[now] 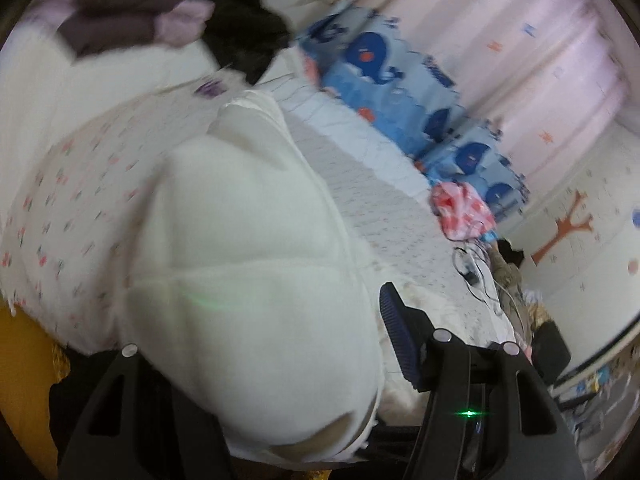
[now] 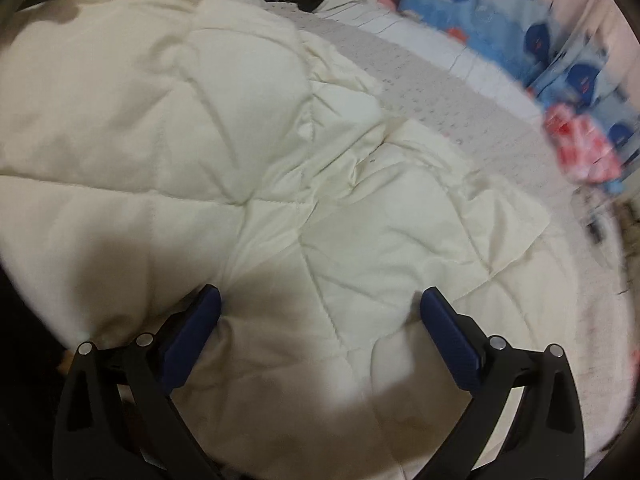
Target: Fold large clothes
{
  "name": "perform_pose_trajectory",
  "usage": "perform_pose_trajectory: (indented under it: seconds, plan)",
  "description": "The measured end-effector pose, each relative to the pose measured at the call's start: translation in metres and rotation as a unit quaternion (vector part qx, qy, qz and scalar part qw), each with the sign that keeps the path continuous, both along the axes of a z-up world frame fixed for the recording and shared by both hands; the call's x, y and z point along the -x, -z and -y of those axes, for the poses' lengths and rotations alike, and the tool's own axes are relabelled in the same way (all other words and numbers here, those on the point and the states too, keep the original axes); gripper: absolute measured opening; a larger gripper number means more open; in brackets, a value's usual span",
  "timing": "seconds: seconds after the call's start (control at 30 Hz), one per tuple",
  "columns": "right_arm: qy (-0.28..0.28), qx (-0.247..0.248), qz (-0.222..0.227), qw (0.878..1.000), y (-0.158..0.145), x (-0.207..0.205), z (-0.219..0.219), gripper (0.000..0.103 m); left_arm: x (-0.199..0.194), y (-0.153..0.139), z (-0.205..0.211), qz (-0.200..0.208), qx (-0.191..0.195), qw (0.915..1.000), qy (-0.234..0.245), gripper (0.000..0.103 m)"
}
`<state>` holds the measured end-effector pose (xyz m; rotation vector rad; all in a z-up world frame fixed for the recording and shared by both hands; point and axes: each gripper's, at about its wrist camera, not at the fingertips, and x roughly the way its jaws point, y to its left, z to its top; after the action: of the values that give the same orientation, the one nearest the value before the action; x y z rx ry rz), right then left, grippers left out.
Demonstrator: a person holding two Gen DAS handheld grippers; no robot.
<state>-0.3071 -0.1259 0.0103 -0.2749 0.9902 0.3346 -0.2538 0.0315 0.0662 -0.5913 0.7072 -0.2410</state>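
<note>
Cream quilted garment point(image 2: 248, 152) is spread on the bed point(image 2: 440, 92), long axis from 8 to 2 o'clock. A fold is clamped in the left gripper point(image 1: 280, 360); the right gripper point(image 2: 320, 312) is held released above it.

Inventory, counted by kind:
- Cream quilted garment point(image 2: 240, 152): one, spread over the bed point(image 2: 432, 92).
- Bed: one.
- Claws: two, the left claw point(image 1: 304, 360) and the right claw point(image 2: 320, 320).
- Whale-print cushions point(image 1: 384, 64): two in the left view, far right along the wall.
- Red-and-white cloth bundle point(image 1: 460, 212): one, right.
- Black garment point(image 1: 248, 40): one, far.
- Purple-and-brown cloth pile point(image 1: 132, 20): one, far left.
</note>
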Motion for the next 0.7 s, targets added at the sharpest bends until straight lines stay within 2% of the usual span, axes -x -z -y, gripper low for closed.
perform_pose_trajectory:
  seconds: [0.03,0.07,0.1,0.13,0.17,0.23,0.27,0.33,0.37,0.4,0.47,0.5,0.53,0.57,0.6,0.63,0.67,0.7]
  plan:
    - [-0.008,-0.056,-0.022,0.998,-0.006,0.000,0.017,0.097,-0.001,-0.011,0.011,0.010,-0.013,0.9998,0.011,0.059]
    - [-0.011,-0.143,-0.045,0.989,-0.013,0.001,0.041,0.097,-0.002,-0.018,0.021,0.018,-0.022,0.9994,0.019,0.059]
    - [-0.010,-0.208,-0.060,0.976,-0.016,0.003,0.059,0.097,-0.003,-0.025,0.032,0.027,-0.032,0.9987,0.030,0.059]
    - [-0.003,-0.303,-0.077,0.950,-0.019,0.005,0.091,0.097,-0.005,-0.032,0.044,0.033,-0.041,0.9978,0.041,0.059]
    - [0.004,-0.372,-0.085,0.924,-0.019,0.009,0.117,0.097,-0.008,-0.038,0.062,0.040,-0.057,0.9960,0.056,0.059]
    - [0.025,-0.508,-0.081,0.857,-0.016,0.020,0.181,0.097,-0.011,-0.043,0.093,0.050,-0.079,0.9922,0.082,0.059]
    - [0.036,-0.557,-0.077,0.826,-0.012,0.026,0.208,0.097,-0.014,-0.043,0.118,0.056,-0.095,0.9883,0.104,0.059]
    - [0.052,-0.634,-0.071,0.768,-0.001,0.035,0.248,0.097,-0.018,-0.039,0.162,0.062,-0.128,0.9798,0.141,0.059]
    - [0.056,-0.658,-0.069,0.748,0.002,0.037,0.261,0.097,-0.018,-0.036,0.180,0.063,-0.140,0.9760,0.155,0.059]
    - [0.060,-0.687,-0.066,0.721,0.009,0.042,0.278,0.097,-0.019,-0.031,0.202,0.064,-0.151,0.9710,0.174,0.059]
    - [0.063,-0.728,-0.059,0.681,0.017,0.044,0.302,0.097,-0.018,-0.016,0.242,0.059,-0.166,0.9604,0.216,0.059]
    - [0.068,-0.743,-0.056,0.664,0.022,0.045,0.315,0.097,-0.016,-0.007,0.264,0.055,-0.177,0.9520,0.244,0.059]
    - [0.073,-0.748,-0.057,0.658,0.025,0.041,0.325,0.097,-0.013,0.002,0.280,0.052,-0.185,0.9446,0.266,0.059]
    - [0.078,-0.746,-0.058,0.658,0.027,0.040,0.330,0.097,-0.010,0.008,0.292,0.050,-0.192,0.9391,0.280,0.059]
    - [0.086,-0.740,-0.061,0.664,0.029,0.038,0.336,0.097,-0.006,0.015,0.304,0.051,-0.207,0.9315,0.295,0.059]
    - [0.092,-0.732,-0.065,0.672,0.029,0.036,0.339,0.097,0.002,0.022,0.317,0.062,-0.235,0.9207,0.306,0.059]
    - [0.101,-0.717,-0.067,0.686,0.028,0.034,0.341,0.097,0.006,0.023,0.323,0.068,-0.248,0.9157,0.309,0.059]
    - [0.105,-0.694,-0.069,0.709,0.024,0.030,0.341,0.097,0.011,0.026,0.327,0.077,-0.264,0.9097,0.311,0.060]
